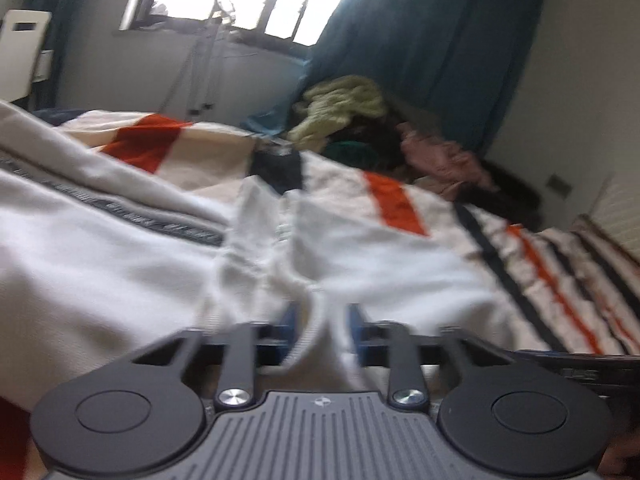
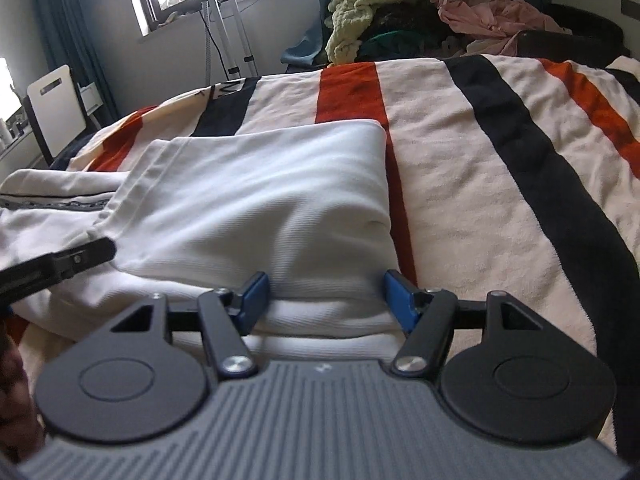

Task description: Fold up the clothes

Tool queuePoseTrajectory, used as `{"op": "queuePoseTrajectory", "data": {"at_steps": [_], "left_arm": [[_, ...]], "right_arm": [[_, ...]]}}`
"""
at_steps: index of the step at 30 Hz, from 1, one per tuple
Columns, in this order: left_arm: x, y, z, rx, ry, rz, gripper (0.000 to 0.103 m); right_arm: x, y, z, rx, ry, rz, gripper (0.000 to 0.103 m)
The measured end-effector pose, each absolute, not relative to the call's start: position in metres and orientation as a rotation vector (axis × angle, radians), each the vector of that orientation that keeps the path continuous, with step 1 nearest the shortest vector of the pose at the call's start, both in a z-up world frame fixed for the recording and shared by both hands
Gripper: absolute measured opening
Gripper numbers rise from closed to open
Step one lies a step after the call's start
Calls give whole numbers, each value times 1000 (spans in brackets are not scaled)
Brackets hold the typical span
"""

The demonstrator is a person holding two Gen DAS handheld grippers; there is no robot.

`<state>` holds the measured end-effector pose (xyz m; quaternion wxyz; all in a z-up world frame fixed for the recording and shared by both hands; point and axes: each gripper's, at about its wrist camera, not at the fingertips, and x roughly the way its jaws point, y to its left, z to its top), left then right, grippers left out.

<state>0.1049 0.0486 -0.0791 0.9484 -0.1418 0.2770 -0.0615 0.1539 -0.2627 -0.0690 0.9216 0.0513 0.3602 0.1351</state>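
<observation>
the left gripper (image 1: 320, 320), with black linkages and blue pads, is closed on a bunched ridge of the white ribbed cotton garment (image 2: 256, 184); cloth fills the narrow gap between its pads. the right gripper (image 2: 326, 300) stands partly open, its blue pads astride the near folded edge of the same garment. the pads appear to touch the fabric, but whether they press it cannot be told.

the garment lies on the near part of the cream blanket with orange and navy stripes (image 2: 500, 184). one panel is already doubled over, and a grey patterned band (image 2: 56, 202) runs across the part left of the fold. judged from this, the step in hand is taking hold of the near edge for a further fold. the next move calls for the right gripper to close firmly on the stacked layers, then for both grippers to lift and carry the edge together, so that the layers do not slip apart.

no container is in view. beyond the garment, at the far edge of the blanket, a loose heap of unfolded clothes (image 2: 400, 12) lies, with pale yellow and pink pieces on top.
</observation>
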Motion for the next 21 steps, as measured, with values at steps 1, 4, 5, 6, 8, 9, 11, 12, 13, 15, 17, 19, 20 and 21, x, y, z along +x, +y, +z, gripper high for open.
{"op": "queuePoseTrajectory", "data": {"at_steps": [1,4,5,6,8,9,11,12,13,15,17,19,20,21], "left_arm": [[104,53,-79,-315,564,-114,9],[98,58,-72,-329,531,-86,9],[93,61,-69,-344,521,-80,9],[89,63,-67,-362,511,-74,9],[87,66,-69,-368,537,-63,9],[88,66,-71,-370,551,-60,9],[91,68,-77,-375,580,-57,9],[93,68,-80,-377,595,-55,9],[93,68,-79,-370,595,-56,13],[94,67,-76,-353,594,-59,19],[86,65,-68,-311,580,-46,33],[78,63,-60,-268,566,-31,47],[73,63,-56,-260,559,-41,56],[67,63,-51,-254,551,-44,64]], "right_arm": [[153,-263,-69,106,735,278,67],[152,-261,-69,90,724,273,69],[152,-260,-68,83,721,272,69],[151,-259,-67,76,717,271,69],[150,-258,-65,62,711,269,71],[151,-258,-65,57,714,267,71],[151,-256,-66,47,718,263,71],[152,-255,-66,41,718,261,72],[152,-254,-66,37,718,259,72],[152,-255,-66,51,716,254,72],[152,-257,-64,79,716,248,73],[151,-259,-61,101,714,243,72],[148,-261,-58,108,708,249,72],[146,-262,-56,114,703,254,72]]}}
